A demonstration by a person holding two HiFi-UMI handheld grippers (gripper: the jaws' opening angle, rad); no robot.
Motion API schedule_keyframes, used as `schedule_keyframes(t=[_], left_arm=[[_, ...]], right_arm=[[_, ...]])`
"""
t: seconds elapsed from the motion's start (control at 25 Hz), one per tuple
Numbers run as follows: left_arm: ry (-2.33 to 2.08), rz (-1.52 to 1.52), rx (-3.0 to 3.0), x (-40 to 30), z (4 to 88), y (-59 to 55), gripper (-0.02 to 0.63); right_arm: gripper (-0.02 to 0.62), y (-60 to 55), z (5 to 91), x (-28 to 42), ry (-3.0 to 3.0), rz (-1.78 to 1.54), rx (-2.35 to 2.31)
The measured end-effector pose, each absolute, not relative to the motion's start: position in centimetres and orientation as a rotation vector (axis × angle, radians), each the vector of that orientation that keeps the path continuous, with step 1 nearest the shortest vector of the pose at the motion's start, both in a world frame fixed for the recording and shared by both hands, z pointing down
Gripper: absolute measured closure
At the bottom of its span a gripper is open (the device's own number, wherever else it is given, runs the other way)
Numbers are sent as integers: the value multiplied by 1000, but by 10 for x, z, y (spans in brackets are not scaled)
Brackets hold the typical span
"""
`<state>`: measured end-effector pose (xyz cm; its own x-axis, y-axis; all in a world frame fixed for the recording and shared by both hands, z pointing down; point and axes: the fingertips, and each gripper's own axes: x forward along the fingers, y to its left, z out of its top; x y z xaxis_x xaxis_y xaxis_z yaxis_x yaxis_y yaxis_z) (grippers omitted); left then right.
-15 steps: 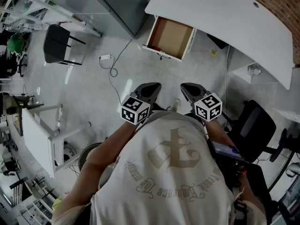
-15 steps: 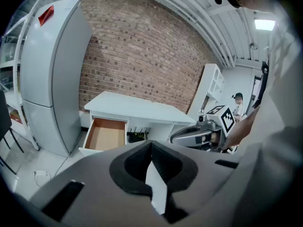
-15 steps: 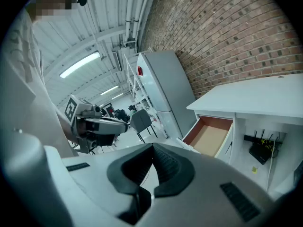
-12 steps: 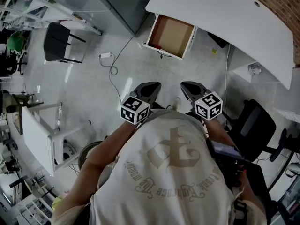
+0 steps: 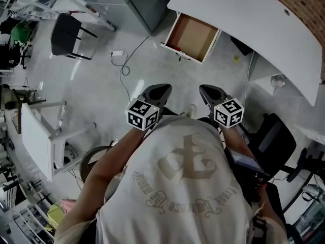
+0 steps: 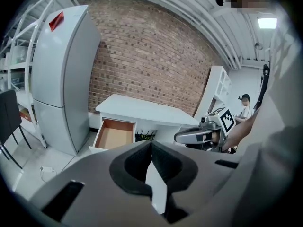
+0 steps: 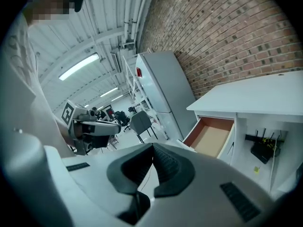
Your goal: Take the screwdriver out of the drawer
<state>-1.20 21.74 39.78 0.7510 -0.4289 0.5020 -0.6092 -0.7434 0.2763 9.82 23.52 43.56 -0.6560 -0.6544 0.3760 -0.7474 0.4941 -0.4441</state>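
Note:
An open wooden drawer (image 5: 193, 36) juts out from under a white desk (image 5: 254, 22), some way ahead of me. It also shows in the left gripper view (image 6: 113, 134) and the right gripper view (image 7: 210, 136). A small red speck lies at its front left corner; I cannot make out a screwdriver. My left gripper (image 5: 163, 89) and right gripper (image 5: 204, 89) are held side by side in front of the person's chest, well short of the drawer. Both have their jaws closed together with nothing between them (image 6: 151, 145) (image 7: 152, 148).
A grey fridge (image 5: 142, 1) stands left of the desk. A black chair (image 5: 68, 34) and a white table (image 5: 38, 136) are at the left. A cable with a plug block (image 5: 118, 54) lies on the floor. A black office chair (image 5: 274, 141) is at the right.
The head view has shifted a little, so the drawer sits slightly higher and further right. Both grippers have risen slightly and stay shut.

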Motion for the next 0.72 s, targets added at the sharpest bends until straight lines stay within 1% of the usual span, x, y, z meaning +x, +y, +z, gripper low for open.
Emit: schedule_keyframes(t=[0.44,0.72], left_arm=[[-820,580,2510,-9,397,222,584],[-884,571,2479,-23,397,225,584]], right_arm=[[572,240,438,89,-2601,897,1145],[572,242,444,89,-2596,928,1133]])
